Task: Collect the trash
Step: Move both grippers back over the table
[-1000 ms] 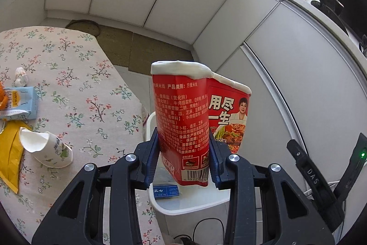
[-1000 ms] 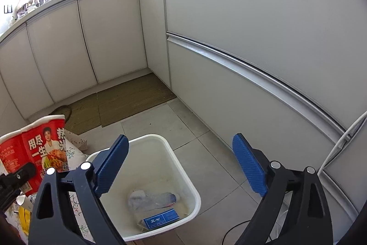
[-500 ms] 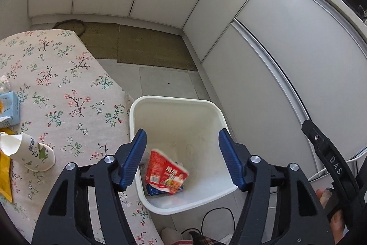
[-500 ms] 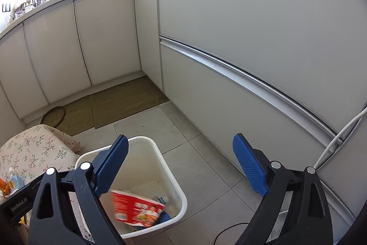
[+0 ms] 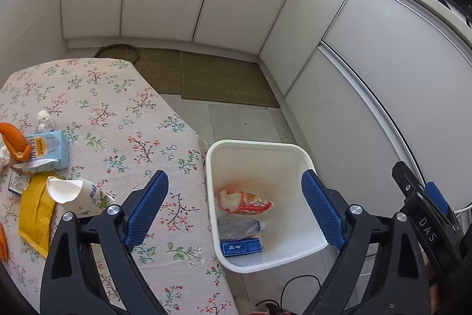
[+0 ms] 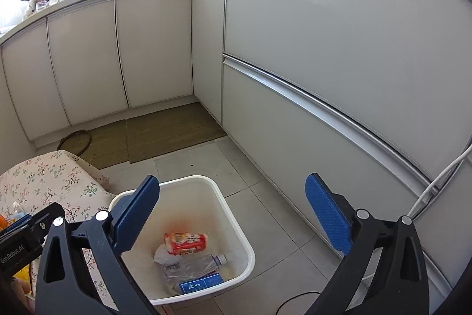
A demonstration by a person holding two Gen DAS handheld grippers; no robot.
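While both views show bin (image 5: 306, 161), only left shows paper cup (image 5: 78, 195).

Glossy white plastic bin (image 5: 305, 158), matt floral cloth tablecloth (image 5: 118, 120), woven mat (image 5: 224, 81).

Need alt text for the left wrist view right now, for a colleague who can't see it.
The open left gripper hangs over a white bin holding a red noodle cup, a plastic bottle and a blue box. Left of it, a flowered table holds a paper cup and a carton.
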